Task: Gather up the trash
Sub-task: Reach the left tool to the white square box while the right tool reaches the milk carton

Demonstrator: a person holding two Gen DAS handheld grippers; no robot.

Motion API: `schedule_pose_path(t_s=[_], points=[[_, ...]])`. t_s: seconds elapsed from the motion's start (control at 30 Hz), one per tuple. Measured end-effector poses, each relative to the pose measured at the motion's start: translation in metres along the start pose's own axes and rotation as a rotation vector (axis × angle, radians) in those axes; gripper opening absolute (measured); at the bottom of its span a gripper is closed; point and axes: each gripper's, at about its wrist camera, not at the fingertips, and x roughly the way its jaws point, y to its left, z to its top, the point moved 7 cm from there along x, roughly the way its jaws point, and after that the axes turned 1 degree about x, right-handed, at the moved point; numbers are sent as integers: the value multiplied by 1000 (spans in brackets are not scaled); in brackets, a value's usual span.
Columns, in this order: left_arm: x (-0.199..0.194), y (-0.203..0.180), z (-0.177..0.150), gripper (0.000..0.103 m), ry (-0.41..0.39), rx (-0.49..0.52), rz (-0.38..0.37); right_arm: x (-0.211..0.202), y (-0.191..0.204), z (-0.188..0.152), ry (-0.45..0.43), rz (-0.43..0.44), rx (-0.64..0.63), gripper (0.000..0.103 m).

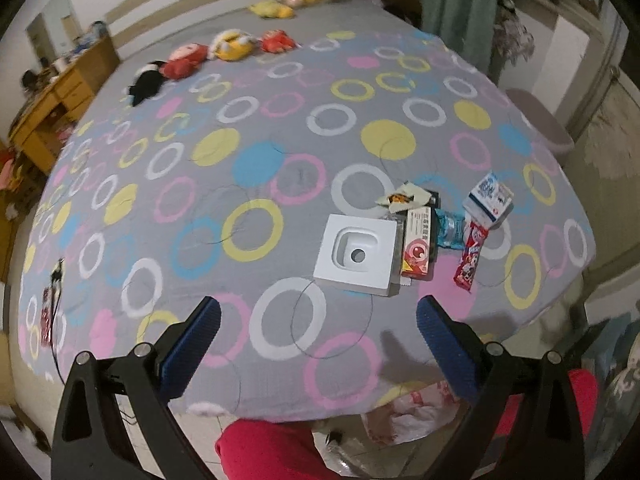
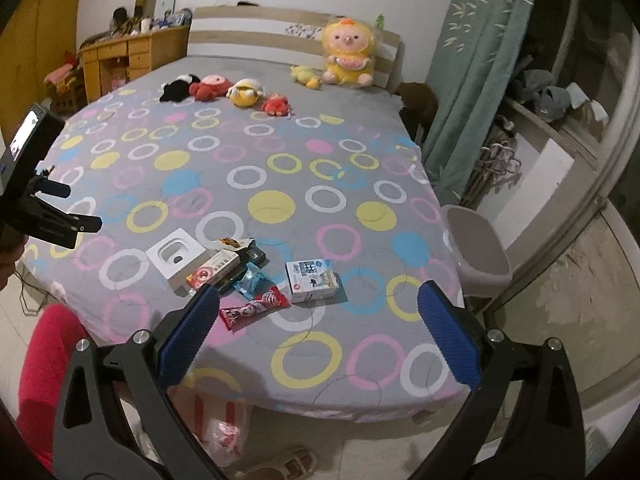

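Both grippers hang over the near edge of the bed (image 2: 280,152), above the floor, neither touching anything. The left gripper (image 1: 318,334) has its jaws spread wide and empty; the right gripper (image 2: 318,334) likewise, wide apart with nothing between them.

The trash lies in a loose cluster on the circle-patterned sheet near the bed's near right corner. At the left of the cluster sits a white box (image 1: 358,256) with a moulded recess. Touching its right side is a red-and-white carton (image 1: 418,246), lying partly on a dark flat item. A small yellow wrapper (image 1: 402,198) rests at the far end of these. Just right lies a blue wrapper (image 1: 450,228), then a long red wrapper (image 1: 470,256), and beside that a blue-and-white milk carton (image 1: 490,200) on its side.

A white plastic bag (image 2: 224,424) with red print lies on the floor below the bed's edge. Plush toys (image 2: 224,88) sit in a row at the far end, well apart from the cluster.
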Motion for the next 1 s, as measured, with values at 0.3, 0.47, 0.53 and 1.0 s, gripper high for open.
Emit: schedule_pose_path(t_s=[0.3,0.47,0.53,1.0], points=[[69,11,18,96,123,73,1,71,-8,16,157,46,-99,97],[108,16,23,96,181,105,4,115,-11,12,249,69,-136,97],[120,17,24,96,202,117,16,129,-11,11,270,61,-154,97],[187,13,29,96,288,136,-6,230,-2,-14,413,122,-195,97]])
